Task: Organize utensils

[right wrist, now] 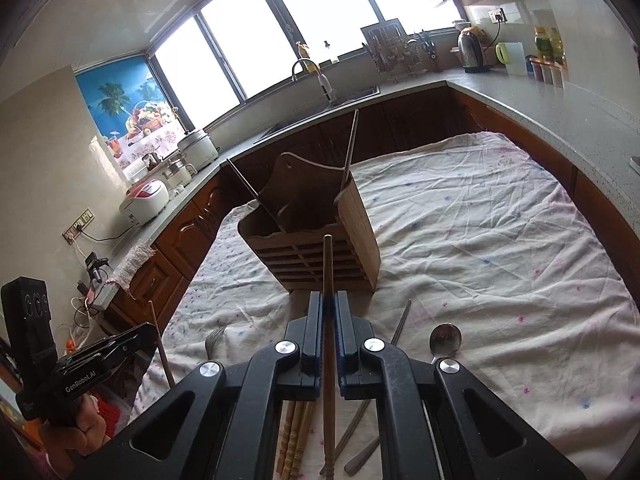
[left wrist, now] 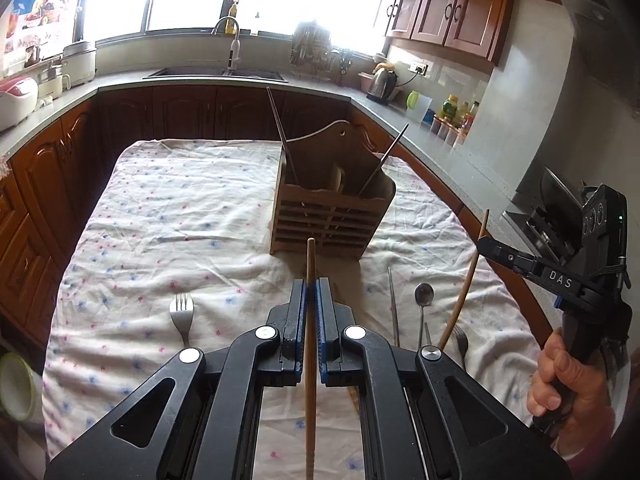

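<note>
A wooden utensil holder (left wrist: 330,216) (right wrist: 316,248) stands on the cloth-covered table, with two metal chopsticks (left wrist: 282,136) leaning in it. My left gripper (left wrist: 311,292) is shut on a wooden chopstick (left wrist: 310,264) that points at the holder. My right gripper (right wrist: 329,304) is shut on another wooden chopstick (right wrist: 328,264), also pointing at the holder; it shows at the right of the left wrist view (left wrist: 486,246). A fork (left wrist: 182,314), a spoon (left wrist: 423,296) (right wrist: 445,338), a metal chopstick (left wrist: 393,304) and several wooden chopsticks (right wrist: 294,436) lie on the cloth.
The floral cloth (left wrist: 180,216) (right wrist: 500,264) covers the table. Brown cabinets and a grey counter (left wrist: 440,136) ring it, with a sink (left wrist: 216,73), kettle (left wrist: 382,82), rice cookers (right wrist: 146,202) and bottles. A second fork (left wrist: 460,340) lies near the right.
</note>
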